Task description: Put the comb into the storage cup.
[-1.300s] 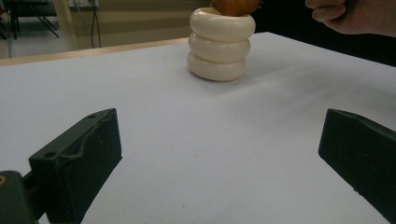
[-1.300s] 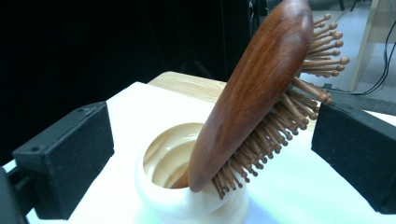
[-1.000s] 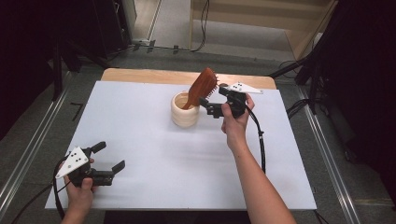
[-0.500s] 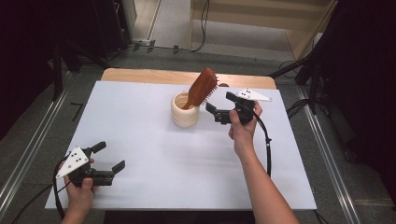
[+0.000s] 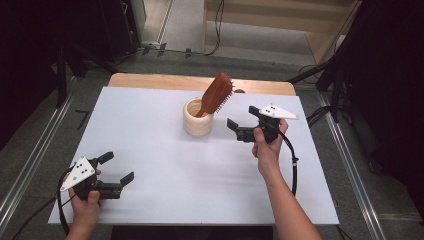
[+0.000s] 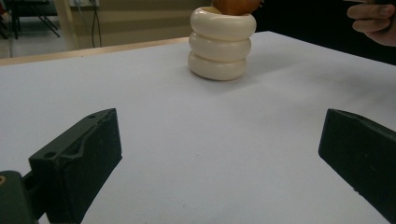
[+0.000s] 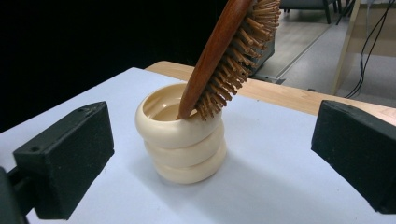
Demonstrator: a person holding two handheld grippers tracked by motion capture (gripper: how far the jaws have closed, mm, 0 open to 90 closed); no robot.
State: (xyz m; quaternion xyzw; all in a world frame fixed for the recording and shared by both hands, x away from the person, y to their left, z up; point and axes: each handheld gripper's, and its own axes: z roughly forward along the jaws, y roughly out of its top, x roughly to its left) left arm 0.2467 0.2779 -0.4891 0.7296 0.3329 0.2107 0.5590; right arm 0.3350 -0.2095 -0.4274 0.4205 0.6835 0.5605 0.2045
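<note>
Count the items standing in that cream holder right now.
1. A wooden hairbrush stands handle-down in the cream holder, leaning on its rim, bristle head sticking out. Something small could lie hidden at the bottom of the cup.

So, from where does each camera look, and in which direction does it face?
High view: above the person's side, looking forward and down on the table; both forearms, left gripper, right gripper.
Left gripper view: low, between open jaws, toward the cream holder; the other hand far off.
Right gripper view: close to the holder with the hairbrush, between open jaws.
All share the holder.
</note>
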